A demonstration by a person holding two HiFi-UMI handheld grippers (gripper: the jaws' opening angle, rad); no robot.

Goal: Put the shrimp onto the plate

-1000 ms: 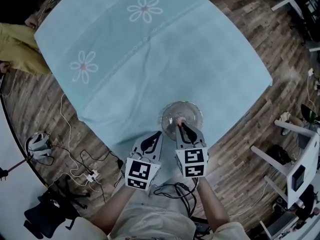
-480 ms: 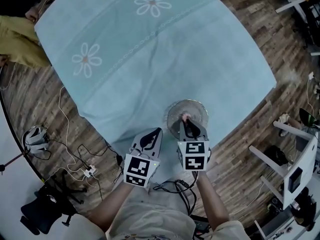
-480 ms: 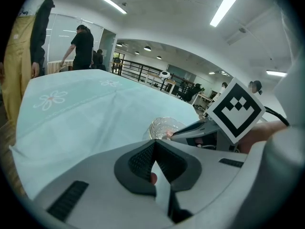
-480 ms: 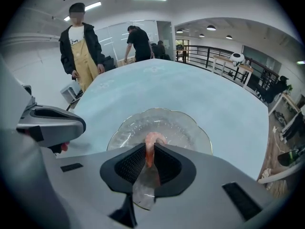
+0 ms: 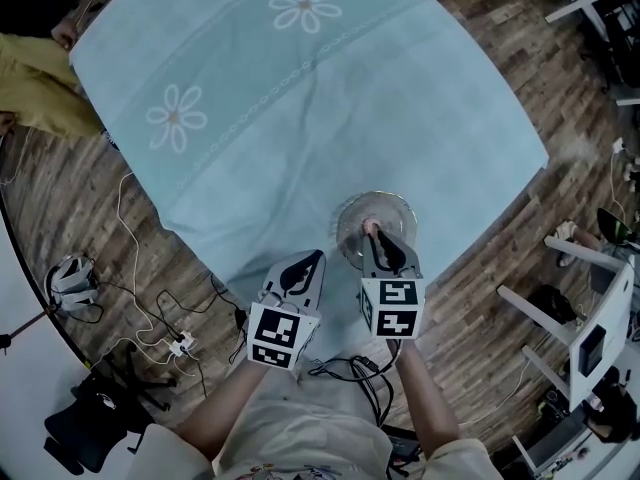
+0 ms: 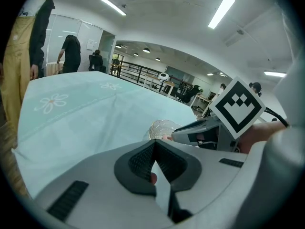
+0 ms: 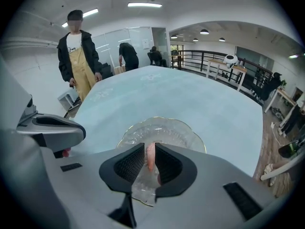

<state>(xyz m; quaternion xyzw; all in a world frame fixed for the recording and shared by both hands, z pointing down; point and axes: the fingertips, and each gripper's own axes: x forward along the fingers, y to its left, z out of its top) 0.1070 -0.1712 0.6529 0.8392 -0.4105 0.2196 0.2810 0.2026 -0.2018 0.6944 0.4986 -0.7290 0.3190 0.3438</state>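
A clear glass plate (image 5: 392, 210) with a scalloped rim (image 7: 186, 130) sits near the front edge of the table. My right gripper (image 5: 369, 233) hangs over the plate's near part, its jaws shut on a pink shrimp (image 7: 150, 155) that stands upright between the pads. The shrimp (image 5: 368, 228) shows as a small pink tip in the head view. My left gripper (image 5: 312, 260) is to the left of the plate, over the table's front edge, with its jaws shut and nothing between them. In the left gripper view the plate (image 6: 161, 128) lies ahead, beside the right gripper's body.
A light blue tablecloth (image 5: 300, 108) with white flower prints covers the table. Cables and a power strip (image 5: 180, 346) lie on the wooden floor to the left. A person in yellow overalls (image 7: 82, 66) stands at the table's far side. White furniture (image 5: 600, 318) stands at the right.
The right gripper has stayed over the plate's near part with the shrimp held; the view has shifted slightly. The left gripper has kept its place beside it.
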